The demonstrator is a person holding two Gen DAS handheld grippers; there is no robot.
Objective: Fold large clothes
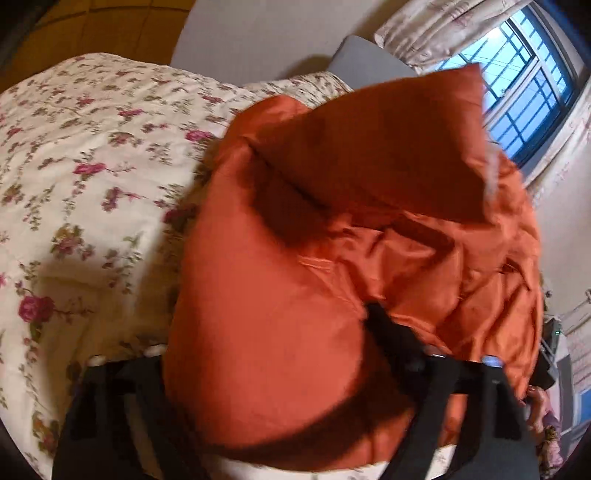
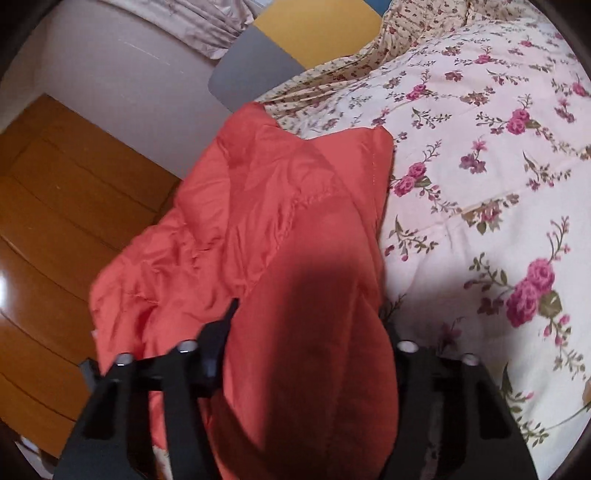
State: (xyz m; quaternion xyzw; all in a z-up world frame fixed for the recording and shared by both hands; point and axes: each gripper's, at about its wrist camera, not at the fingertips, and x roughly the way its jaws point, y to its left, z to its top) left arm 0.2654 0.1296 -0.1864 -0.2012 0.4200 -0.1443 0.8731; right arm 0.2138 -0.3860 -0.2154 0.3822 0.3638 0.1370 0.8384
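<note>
A puffy orange jacket (image 1: 332,221) lies crumpled on the floral quilt (image 1: 92,184) of a bed, with one sleeve or flap raised toward the window. In the left wrist view a thick fold of it fills my left gripper (image 1: 269,332); the right finger (image 1: 388,332) presses against it and the left finger is hidden under the cloth. In the right wrist view the jacket (image 2: 277,206) hangs over the bed's edge toward the floor. Another padded fold bulges between the fingers (image 2: 221,332) of my right gripper (image 2: 310,314), which is shut on it.
The quilt (image 2: 480,166) spreads wide to the right of the jacket. A wooden floor (image 2: 55,221) lies beside the bed. A grey panel (image 2: 251,70) stands at the bed's far end. A barred window (image 1: 528,99) with curtains (image 1: 436,29) is behind.
</note>
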